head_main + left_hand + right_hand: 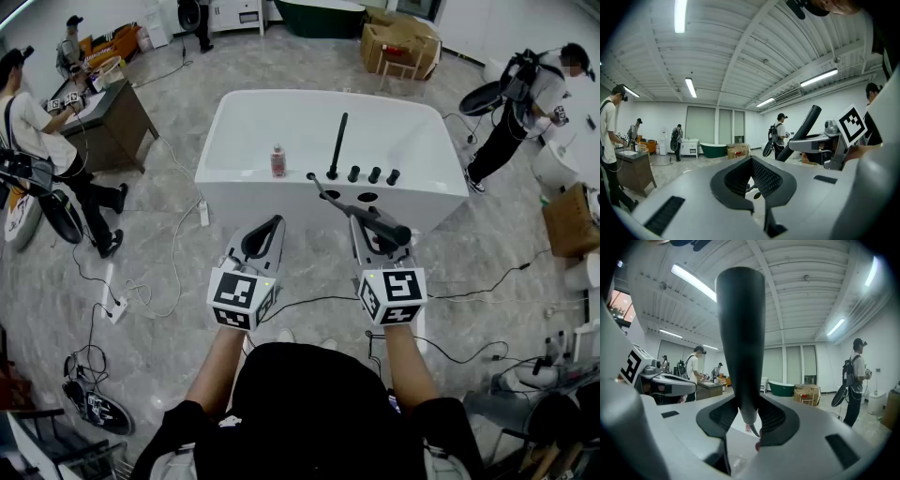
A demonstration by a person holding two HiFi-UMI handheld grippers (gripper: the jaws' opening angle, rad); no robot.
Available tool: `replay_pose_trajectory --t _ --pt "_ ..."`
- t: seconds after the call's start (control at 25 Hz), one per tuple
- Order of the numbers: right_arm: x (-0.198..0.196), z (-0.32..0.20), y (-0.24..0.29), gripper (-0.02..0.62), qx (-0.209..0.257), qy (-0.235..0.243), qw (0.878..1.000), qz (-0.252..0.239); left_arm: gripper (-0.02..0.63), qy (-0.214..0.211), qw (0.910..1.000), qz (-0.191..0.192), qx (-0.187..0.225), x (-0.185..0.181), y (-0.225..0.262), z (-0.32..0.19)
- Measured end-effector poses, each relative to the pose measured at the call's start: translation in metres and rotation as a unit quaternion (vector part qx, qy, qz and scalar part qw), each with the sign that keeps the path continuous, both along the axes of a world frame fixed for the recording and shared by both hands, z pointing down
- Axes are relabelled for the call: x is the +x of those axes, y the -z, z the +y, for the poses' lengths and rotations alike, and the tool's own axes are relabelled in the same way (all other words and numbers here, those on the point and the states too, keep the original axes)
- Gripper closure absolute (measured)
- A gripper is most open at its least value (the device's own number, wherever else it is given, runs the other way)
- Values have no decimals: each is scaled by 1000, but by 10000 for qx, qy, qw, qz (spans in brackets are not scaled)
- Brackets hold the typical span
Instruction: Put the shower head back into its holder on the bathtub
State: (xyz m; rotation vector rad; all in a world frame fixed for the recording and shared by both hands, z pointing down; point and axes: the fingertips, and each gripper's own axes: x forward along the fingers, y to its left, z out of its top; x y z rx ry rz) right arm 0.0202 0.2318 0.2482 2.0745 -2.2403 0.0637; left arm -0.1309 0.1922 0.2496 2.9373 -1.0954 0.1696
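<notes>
The white bathtub (281,117) stands right in front of me. On its near deck are a tall black spout (337,141), three black knobs (374,174) and two dark holes (367,197). My right gripper (377,234) is shut on the black shower head (352,211), whose thin end reaches over the deck beside the spout. In the right gripper view the shower head (740,333) stands between the pads of the right gripper (749,420). My left gripper (262,236) hangs short of the tub's front wall. The left gripper (752,180) stands open with nothing between its pads.
A small pink bottle (277,161) stands on the deck left of the spout. Cables (173,281) and a power strip (114,307) lie on the floor to the left. People work at a counter (117,117) at the far left and beside basins at the right (525,103).
</notes>
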Motion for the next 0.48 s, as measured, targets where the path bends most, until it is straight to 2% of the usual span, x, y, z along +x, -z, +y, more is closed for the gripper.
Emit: replay_pose_trajectory --t 0.2,0.48 --pt "8 5 -2 454 -55 -38 9999 -93 592 22 10000 -5 -62 4 3 5" --pt "21 12 -22 454 -153 -28 9997 -179 592 97 9998 -104 -171 10 -17 10"
